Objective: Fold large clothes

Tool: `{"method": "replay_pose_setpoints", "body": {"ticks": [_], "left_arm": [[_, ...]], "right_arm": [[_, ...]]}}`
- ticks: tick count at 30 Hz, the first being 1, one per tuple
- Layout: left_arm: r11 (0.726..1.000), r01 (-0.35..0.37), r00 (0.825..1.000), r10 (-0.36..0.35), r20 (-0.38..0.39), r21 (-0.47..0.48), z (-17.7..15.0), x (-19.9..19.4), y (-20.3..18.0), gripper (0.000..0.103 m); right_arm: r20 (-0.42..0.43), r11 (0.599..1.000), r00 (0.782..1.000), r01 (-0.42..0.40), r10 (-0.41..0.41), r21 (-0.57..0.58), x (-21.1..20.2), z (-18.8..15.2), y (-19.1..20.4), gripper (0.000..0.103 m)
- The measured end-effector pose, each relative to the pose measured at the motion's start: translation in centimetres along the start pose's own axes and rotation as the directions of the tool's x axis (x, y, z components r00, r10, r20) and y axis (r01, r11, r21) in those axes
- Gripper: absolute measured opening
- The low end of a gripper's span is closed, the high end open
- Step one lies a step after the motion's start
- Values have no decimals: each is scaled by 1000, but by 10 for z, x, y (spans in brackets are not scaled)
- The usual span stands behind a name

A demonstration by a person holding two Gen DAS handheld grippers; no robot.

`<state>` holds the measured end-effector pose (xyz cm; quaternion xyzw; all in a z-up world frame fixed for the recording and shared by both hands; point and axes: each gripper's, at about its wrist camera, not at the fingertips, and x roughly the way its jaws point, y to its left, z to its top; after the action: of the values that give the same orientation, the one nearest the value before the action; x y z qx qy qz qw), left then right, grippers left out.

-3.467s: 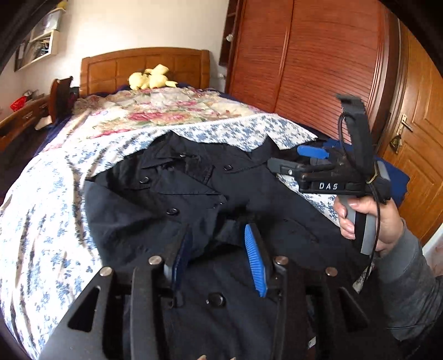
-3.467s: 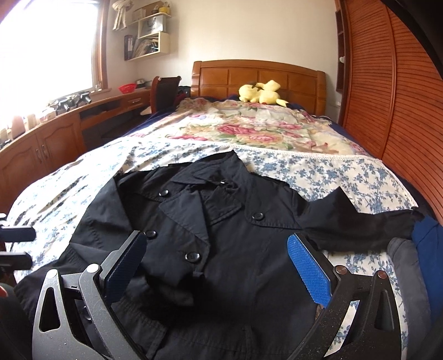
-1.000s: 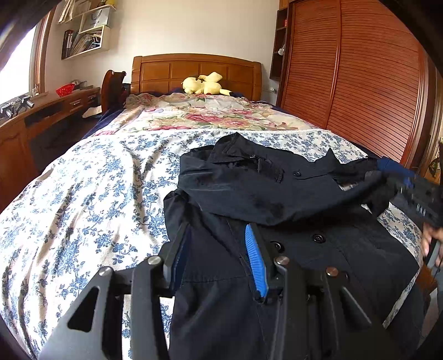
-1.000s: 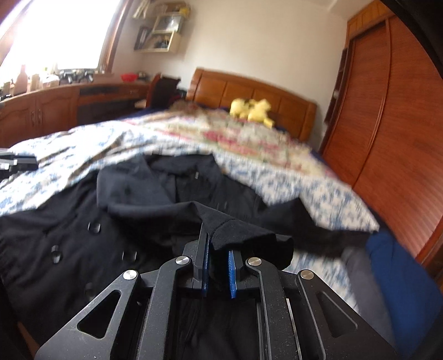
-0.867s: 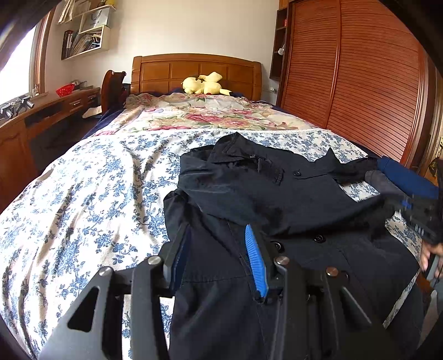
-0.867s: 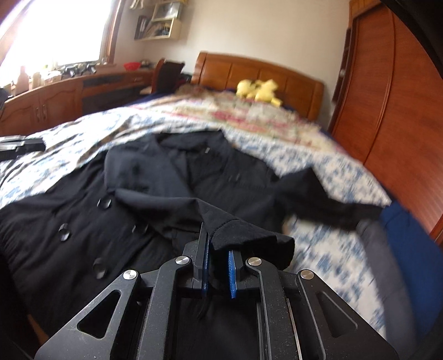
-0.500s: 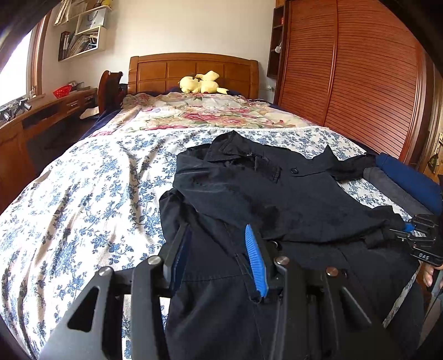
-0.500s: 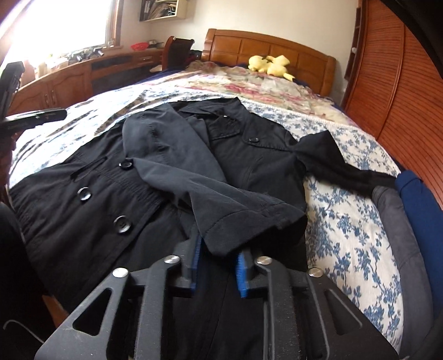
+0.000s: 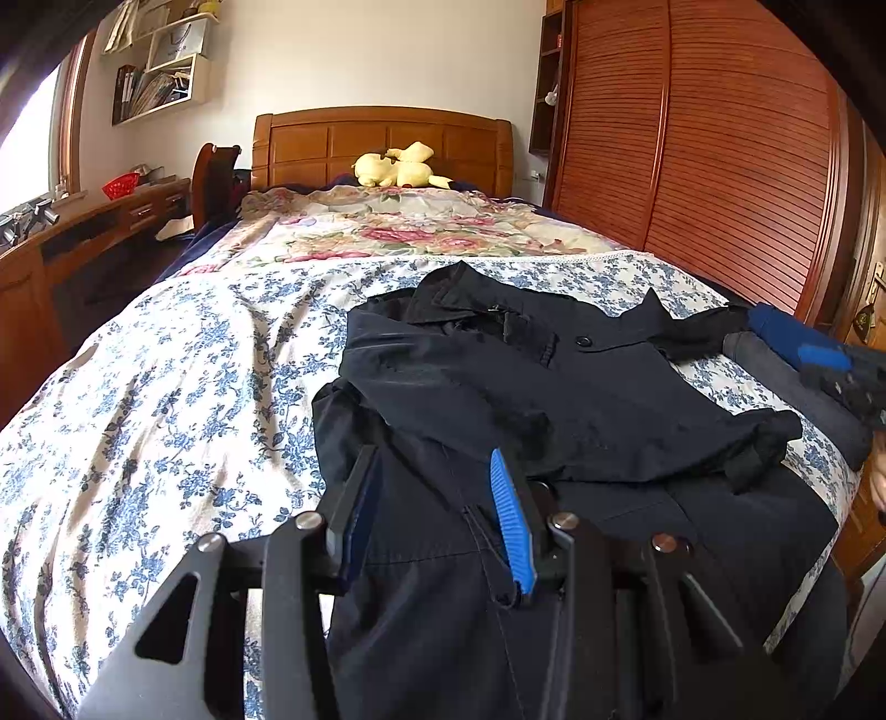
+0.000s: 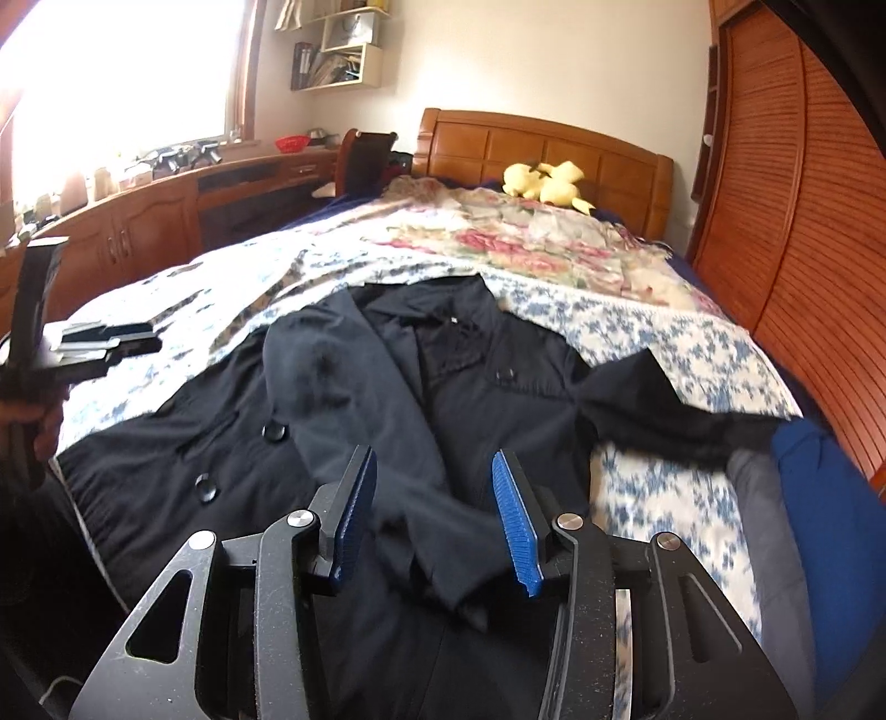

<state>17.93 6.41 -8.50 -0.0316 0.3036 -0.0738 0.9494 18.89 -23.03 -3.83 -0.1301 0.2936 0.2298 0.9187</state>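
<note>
Bed (image 9: 166, 387) carries the black coat (image 9: 554, 399), one sleeve (image 10: 354, 399) laid across its front. Left claw (image 9: 437, 498) and right claw (image 10: 437, 498) both gape, empty. Risk: unpinned sleeve slides off; far sleeve (image 10: 664, 410) bunches.

I'm looking into a home bedroom: a bed (image 9: 138, 387) with a blue-flowered sheet and carved wooden headboard (image 9: 382, 144), a yellow plush toy (image 9: 396, 166) by it, a slatted wooden wardrobe (image 9: 720, 166), a built-in desk (image 10: 166, 216) under the window, wall shelves (image 10: 338, 50) with folders
</note>
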Motion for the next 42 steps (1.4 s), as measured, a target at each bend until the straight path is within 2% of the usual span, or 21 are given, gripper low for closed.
{"method": "replay_pose_setpoints", "body": {"ticks": [5, 9, 14, 21, 29, 37, 42], "left_arm": [[1000, 4, 1000, -4, -7, 11, -1, 2, -5, 39], [1000, 10, 1000, -10, -9, 16, -2, 2, -7, 38], [999, 9, 1000, -9, -9, 33, -3, 1, -10, 39], [999, 15, 1000, -15, -1, 34, -2, -2, -12, 38], [999, 22, 1000, -21, -14, 46, -4, 2, -19, 38], [997, 36, 999, -36, -14, 67, -2, 1, -41, 38], [995, 62, 998, -61, -12, 83, 2, -2, -57, 38]], "right_arm": [[-50, 999, 999, 3, -1, 43, 41, 16, -17, 44], [-132, 999, 991, 21, -15, 43, 77, 18, -27, 44], [-238, 998, 971, -15, 28, 60, 97, -6, -29, 44], [-296, 994, 950, -80, 100, 78, 84, -52, -6, 44], [-313, 990, 940, -120, 136, 72, 76, -84, 20, 44], [-271, 991, 954, -108, 127, 84, 72, -83, 20, 44], [-187, 990, 975, -110, 124, 84, 49, -76, 14, 44]]}}
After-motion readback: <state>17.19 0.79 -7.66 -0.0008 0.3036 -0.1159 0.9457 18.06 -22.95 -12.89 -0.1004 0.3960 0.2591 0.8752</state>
